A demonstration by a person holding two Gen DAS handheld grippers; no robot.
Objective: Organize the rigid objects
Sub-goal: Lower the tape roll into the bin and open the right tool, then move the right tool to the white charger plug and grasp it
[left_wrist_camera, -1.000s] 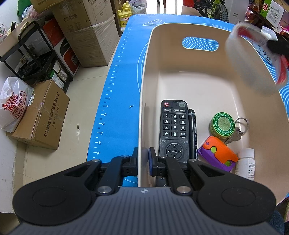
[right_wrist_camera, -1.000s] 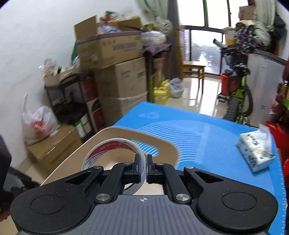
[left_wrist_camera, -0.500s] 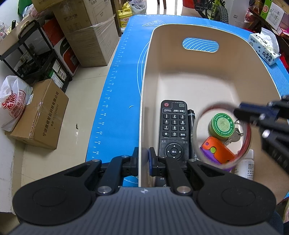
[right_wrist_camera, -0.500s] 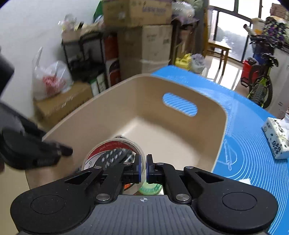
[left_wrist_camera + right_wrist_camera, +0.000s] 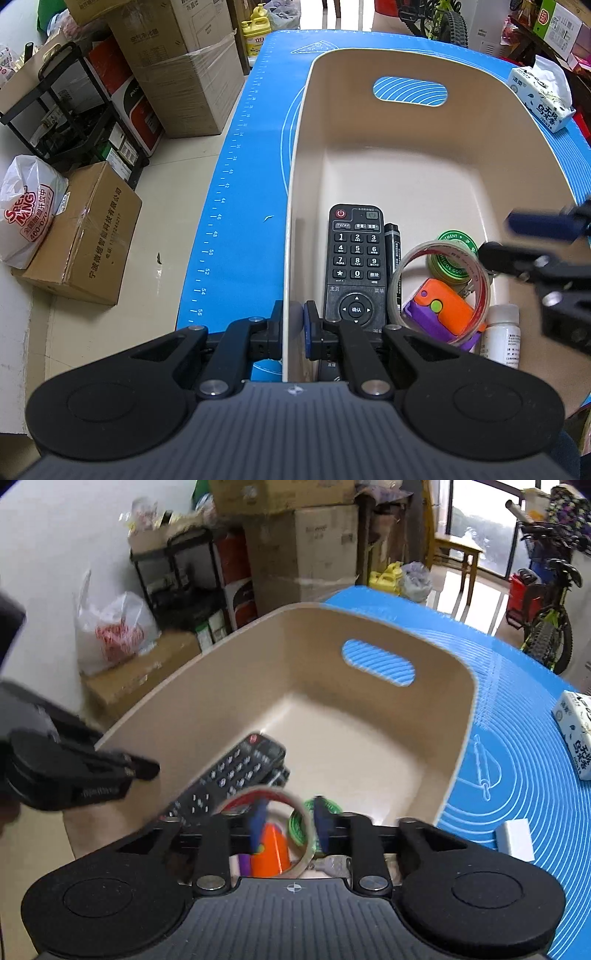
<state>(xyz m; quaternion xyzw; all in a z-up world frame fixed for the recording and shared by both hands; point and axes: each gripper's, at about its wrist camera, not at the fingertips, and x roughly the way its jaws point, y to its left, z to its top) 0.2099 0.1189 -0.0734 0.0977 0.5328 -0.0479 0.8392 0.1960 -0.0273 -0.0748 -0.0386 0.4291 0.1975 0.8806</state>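
Observation:
My left gripper (image 5: 293, 328) is shut on the near left wall of the beige bin (image 5: 406, 147). Inside the bin lie a black remote (image 5: 356, 266), a black marker (image 5: 392, 258), a green tin (image 5: 452, 258), an orange and purple toy (image 5: 443, 314) and a white bottle (image 5: 502, 339). A clear tape roll (image 5: 482, 291) with a red core leans over the toy. My right gripper (image 5: 496, 238) hangs over the bin's right side and its jaws are opening. In the right wrist view the tape roll (image 5: 308, 834) stands between the parted blue pads (image 5: 256, 819), which do not press on it.
The bin stands on a blue mat (image 5: 240, 203). A tissue pack (image 5: 541, 99) and a small white block (image 5: 515, 838) lie on the mat to the right of the bin. Cardboard boxes (image 5: 184, 74), a black rack and a plastic bag crowd the floor on the left.
My right gripper came down into the bin with the tape roll and its jaws parted. The roll now rests on the toy. The left gripper kept its hold on the bin wall.

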